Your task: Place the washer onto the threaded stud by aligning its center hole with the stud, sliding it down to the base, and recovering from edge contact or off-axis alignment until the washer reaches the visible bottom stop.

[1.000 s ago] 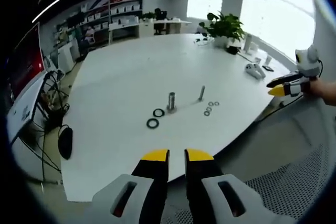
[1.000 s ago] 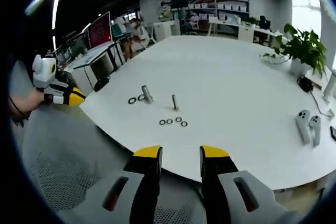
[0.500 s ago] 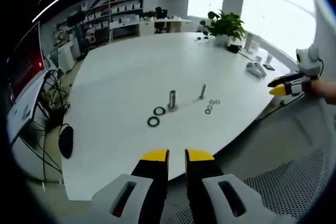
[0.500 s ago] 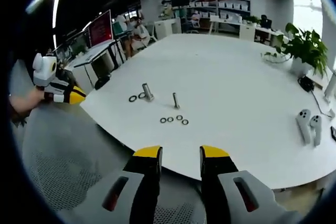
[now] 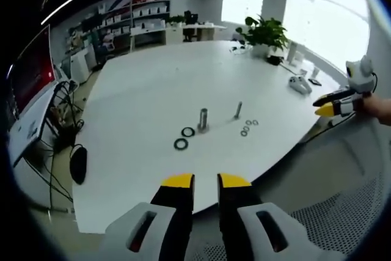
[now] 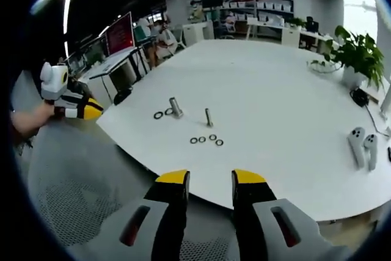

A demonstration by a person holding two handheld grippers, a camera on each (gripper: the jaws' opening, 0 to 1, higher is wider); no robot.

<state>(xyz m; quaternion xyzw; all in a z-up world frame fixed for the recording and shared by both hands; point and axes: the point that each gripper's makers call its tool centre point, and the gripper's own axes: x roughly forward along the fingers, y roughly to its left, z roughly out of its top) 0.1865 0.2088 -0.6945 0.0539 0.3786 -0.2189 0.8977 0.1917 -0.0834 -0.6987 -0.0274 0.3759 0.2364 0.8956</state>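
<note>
Both my left gripper (image 5: 204, 183) and right gripper (image 6: 209, 178) hang narrowly parted and empty off the table (image 6: 287, 108), so next I'd reach for a washer (image 6: 202, 140) near the threaded stud (image 6: 209, 117).

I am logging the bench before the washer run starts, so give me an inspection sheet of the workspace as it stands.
Surface: white table, mostly bare.
Job's things: thick stud and thin stud stand upright, apart; two large washers lie flat beside the thick stud; four small washers lie flat in a loose cluster near the thin stud. No washer on either stud.
Clutter: two white controllers and a potted plant at the far edge.
Grippers: left gripper and right gripper both open, empty, held short of the table edge.
Cables: a tangle by the desk beside the table.
Surroundings: office with shelves, monitors, bright windows.
</note>
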